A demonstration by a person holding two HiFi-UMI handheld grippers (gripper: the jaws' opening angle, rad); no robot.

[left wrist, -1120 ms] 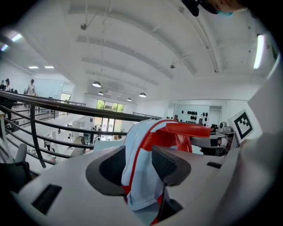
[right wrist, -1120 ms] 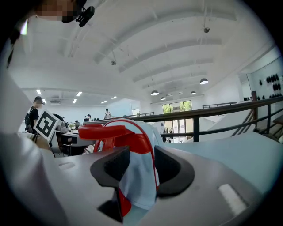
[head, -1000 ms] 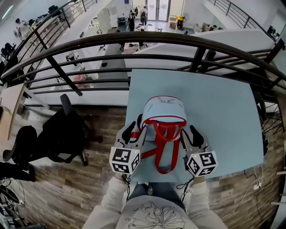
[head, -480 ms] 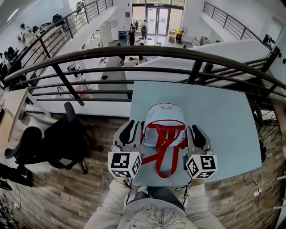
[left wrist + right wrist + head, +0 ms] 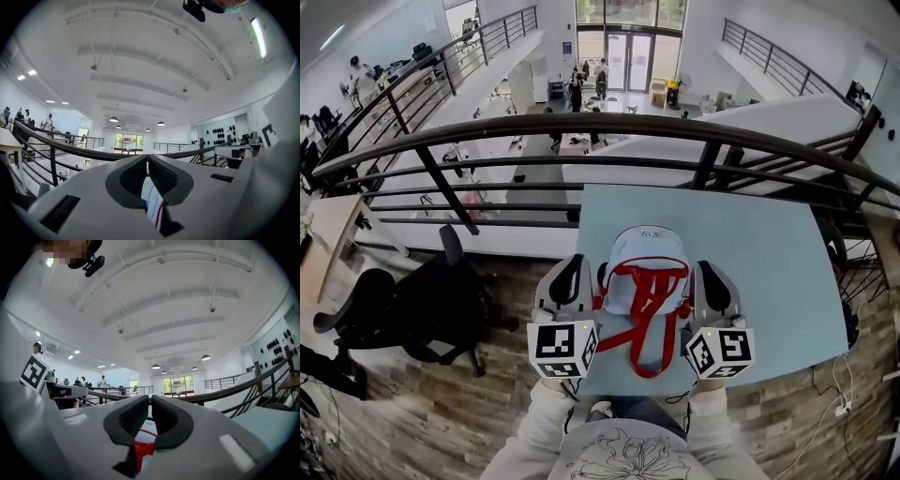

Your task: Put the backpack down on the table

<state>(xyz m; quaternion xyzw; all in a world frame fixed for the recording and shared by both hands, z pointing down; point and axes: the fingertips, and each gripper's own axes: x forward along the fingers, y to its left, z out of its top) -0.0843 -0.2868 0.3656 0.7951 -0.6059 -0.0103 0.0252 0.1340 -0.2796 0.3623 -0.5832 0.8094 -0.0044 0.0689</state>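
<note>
A pale blue fabric backpack (image 5: pixel 645 253) lies flat on the light blue rectangular table (image 5: pixel 759 253), just below the middle of the head view. Its red straps (image 5: pixel 649 314) are uppermost and trail toward the table's near edge at the bottom. The left hand-held gripper (image 5: pixel 569 270) sits just beside the backpack's left side and the right hand-held gripper (image 5: pixel 713 277) just beside its right side, both pointing toward the top of the frame. Each has just been closing its jaws. In each gripper's own view the dark pads meet with nothing pressed between them, and a sliver of the backpack shows through the slot beneath. A dark curved metal railing (image 5: pixel 609 127) crosses the frame beyond the table.
</note>
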